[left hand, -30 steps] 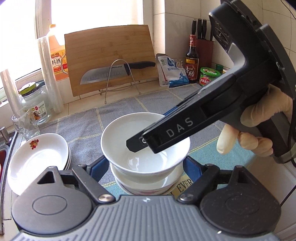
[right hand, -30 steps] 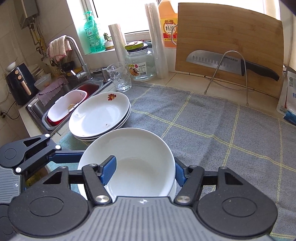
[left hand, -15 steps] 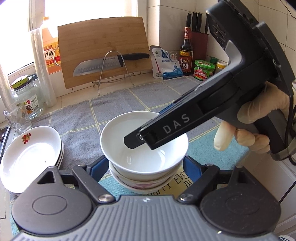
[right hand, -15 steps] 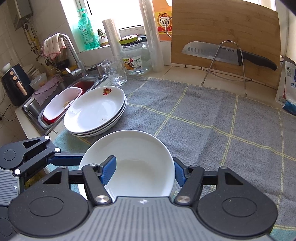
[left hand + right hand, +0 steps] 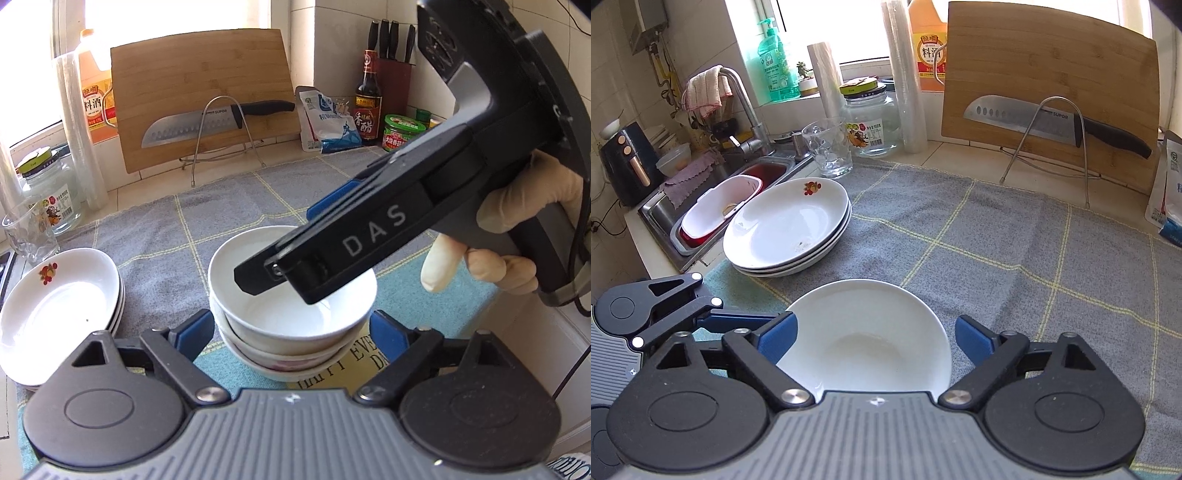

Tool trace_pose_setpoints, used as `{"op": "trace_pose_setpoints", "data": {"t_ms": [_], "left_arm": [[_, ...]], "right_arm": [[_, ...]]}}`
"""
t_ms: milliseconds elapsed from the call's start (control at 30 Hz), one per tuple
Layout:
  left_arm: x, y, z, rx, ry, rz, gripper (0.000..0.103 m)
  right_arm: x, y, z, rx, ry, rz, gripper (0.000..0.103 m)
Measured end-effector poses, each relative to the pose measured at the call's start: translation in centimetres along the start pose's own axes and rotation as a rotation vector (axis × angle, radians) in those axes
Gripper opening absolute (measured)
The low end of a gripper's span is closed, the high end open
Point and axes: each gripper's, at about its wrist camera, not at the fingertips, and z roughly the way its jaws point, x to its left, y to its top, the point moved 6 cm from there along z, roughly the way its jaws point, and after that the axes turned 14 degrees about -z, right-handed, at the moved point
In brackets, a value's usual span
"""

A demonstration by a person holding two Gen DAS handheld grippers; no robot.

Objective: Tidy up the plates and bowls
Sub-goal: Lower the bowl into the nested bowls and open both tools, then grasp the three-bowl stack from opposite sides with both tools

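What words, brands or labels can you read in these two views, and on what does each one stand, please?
"DAS": side of the right claw.
"SUPOR": knife blade.
"料酒": orange bottle.
"香醋": dark bottle.
"EVE": printing on the teal mat, partly hidden by the stacked bowls.
Jar labels, white pouch, green soap bottle: too small to read.

I'm in a home kitchen: sink (image 5: 713, 206) with faucet (image 5: 742, 107), cutting board (image 5: 1049, 92), knife (image 5: 1052, 127), knife block (image 5: 393, 79), sauce bottles on my bench (image 5: 960, 155).
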Motion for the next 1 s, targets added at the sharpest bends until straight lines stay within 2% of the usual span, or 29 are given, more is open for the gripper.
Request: {"op": "trace_pose_setpoints", "data": {"t_ms": [67, 300, 500, 633, 800, 1000], "left_arm": [[0.2, -0.3, -0.3, 0.003, -0.006, 0.007, 0.092], [1.9, -1.1, -1.5, 0.014, -0.024, 0.027, 0.095], [3.2, -1.5, -1.9, 0.024, -0.062, 0.090, 0.095], [4.2, -1.8, -1.8, 0.057, -0.094, 0.124, 0.096], [5.3, -1.7, -1.0, 0.097, -0.123, 0.174, 0.096], [5.7, -1.9, 0.8, 0.150, -0.132, 0.205, 0.096]], "right_arm": [[0.5, 0.2, -0.2, -0.007, -0.001, -0.017, 0.102], [1.9, 0.7, -0.3, 0.003, -0.021, -0.083, 0.103], [2.5, 0.3, -1.0, 0.005, -0.064, -0.095, 0.103], [3.4, -0.2, -2.3, -0.006, -0.124, -0.124, 0.103], [4.2, -2.0, -4.4, -0.009, -0.181, -0.147, 0.103], [3.8, -5.4, -3.7, 0.074, -0.187, -0.158, 0.103]]}}
